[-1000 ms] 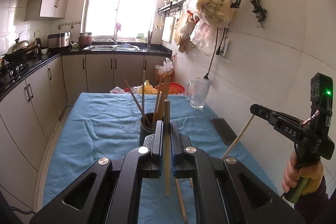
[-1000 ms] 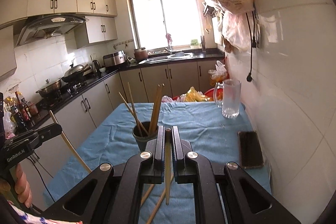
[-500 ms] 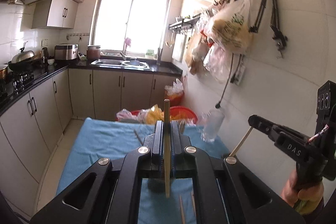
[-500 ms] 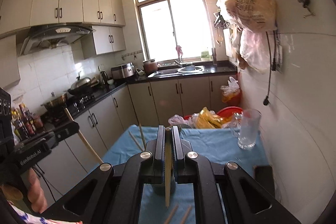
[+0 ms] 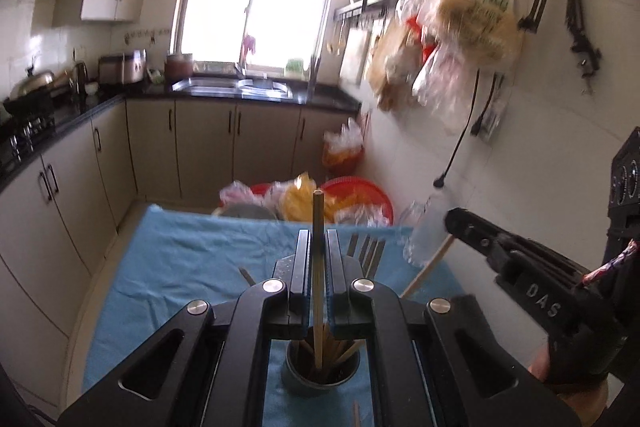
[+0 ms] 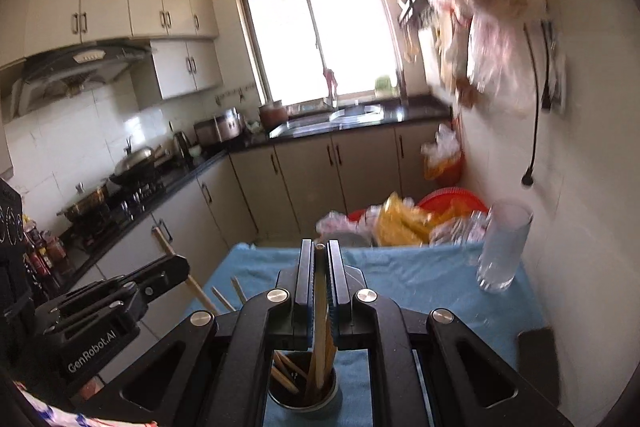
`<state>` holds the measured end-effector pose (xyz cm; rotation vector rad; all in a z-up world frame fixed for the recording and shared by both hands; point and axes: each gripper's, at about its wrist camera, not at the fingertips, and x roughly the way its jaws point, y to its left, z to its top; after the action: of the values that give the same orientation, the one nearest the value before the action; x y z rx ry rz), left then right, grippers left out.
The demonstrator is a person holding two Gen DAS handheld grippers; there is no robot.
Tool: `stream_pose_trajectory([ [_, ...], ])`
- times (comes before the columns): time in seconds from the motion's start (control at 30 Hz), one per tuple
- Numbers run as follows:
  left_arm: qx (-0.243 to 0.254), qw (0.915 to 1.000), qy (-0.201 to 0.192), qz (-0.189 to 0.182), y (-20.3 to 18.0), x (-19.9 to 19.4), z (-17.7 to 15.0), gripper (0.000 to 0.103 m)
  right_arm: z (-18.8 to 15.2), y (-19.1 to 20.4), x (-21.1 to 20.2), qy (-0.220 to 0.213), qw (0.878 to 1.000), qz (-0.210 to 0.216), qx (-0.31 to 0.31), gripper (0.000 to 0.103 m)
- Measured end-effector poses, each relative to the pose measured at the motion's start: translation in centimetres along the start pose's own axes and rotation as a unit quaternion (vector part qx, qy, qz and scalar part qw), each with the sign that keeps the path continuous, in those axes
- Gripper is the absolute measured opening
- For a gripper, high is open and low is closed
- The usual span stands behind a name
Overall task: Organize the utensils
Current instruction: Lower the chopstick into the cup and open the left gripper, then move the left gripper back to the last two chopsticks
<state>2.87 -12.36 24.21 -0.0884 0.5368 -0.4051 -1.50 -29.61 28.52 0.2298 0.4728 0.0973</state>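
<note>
Left wrist: gripper (image 5: 318,255) hides chopstick (image 5: 318,211) middle; holder (image 5: 320,381) partly hidden.

Chopsticks (image 5: 320,351) stand in cup (image 5: 320,381) on table (image 5: 180,259).

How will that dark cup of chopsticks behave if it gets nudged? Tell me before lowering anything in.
The cup probably tips easily: it is narrow, and long chopsticks lean out above its rim. On the blue cloth it would likely catch and topple rather than slide. The sticks look loose, so they may shift.
</note>
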Motion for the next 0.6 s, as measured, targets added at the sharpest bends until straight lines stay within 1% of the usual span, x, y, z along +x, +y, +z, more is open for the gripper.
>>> stream_pose_trajectory([
  [0.07, 0.0, 0.9999, 0.012, 0.0, 0.2, 0.8, -0.6, 0.005, -0.8, -0.3, 1.5, 0.019, 1.0, 0.004, 0.004, 0.006],
  [0.13, 0.004, 0.9998, 0.017, 0.002, 0.2, 1.1, -1.0, 0.005, -1.3, -0.6, 2.5, 0.032, 0.999, 0.008, 0.01, 0.006],
  [0.23, 0.005, 0.9999, 0.009, 0.004, 0.4, 0.3, -1.2, 0.006, -1.6, -1.1, 3.8, 0.046, 0.999, 0.015, 0.02, 0.006],
  [0.3, 0.01, 0.9999, 0.004, 0.004, 0.3, -0.3, -1.2, 0.008, -1.7, -1.4, 4.2, 0.049, 0.998, 0.017, 0.026, 0.006],
  [0.33, 0.011, 0.9999, 0.001, 0.007, 0.3, -0.7, -1.3, 0.012, -1.7, -1.5, 4.2, 0.048, 0.998, 0.017, 0.03, 0.006],
  [0.37, 0.011, 0.9999, -0.001, 0.009, 0.3, -1.1, -1.3, 0.019, -1.7, -1.7, 4.3, 0.047, 0.998, 0.015, 0.036, 0.009],
  [0.43, 0.008, 0.9998, -0.008, 0.014, 0.5, -2.0, -1.6, 0.03, -1.7, -2.0, 4.3, 0.049, 0.998, 0.014, 0.043, 0.02],
  [0.47, 0.005, 0.9998, -0.011, 0.015, 0.6, -2.6, -1.8, 0.031, -1.8, -2.2, 4.1, 0.047, 0.998, 0.012, 0.045, 0.03],
  [0.5, 0.004, 0.9998, -0.014, 0.015, 0.7, -3.0, -1.9, 0.031, -1.8, -2.3, 3.8, 0.043, 0.998, 0.007, 0.046, 0.036],
  [0.6, -0.001, 0.9997, -0.016, 0.016, 1.0, -4.5, -2.6, 0.032, -1.7, -2.6, 2.7, 0.036, 0.998, -0.001, 0.052, 0.038],
])
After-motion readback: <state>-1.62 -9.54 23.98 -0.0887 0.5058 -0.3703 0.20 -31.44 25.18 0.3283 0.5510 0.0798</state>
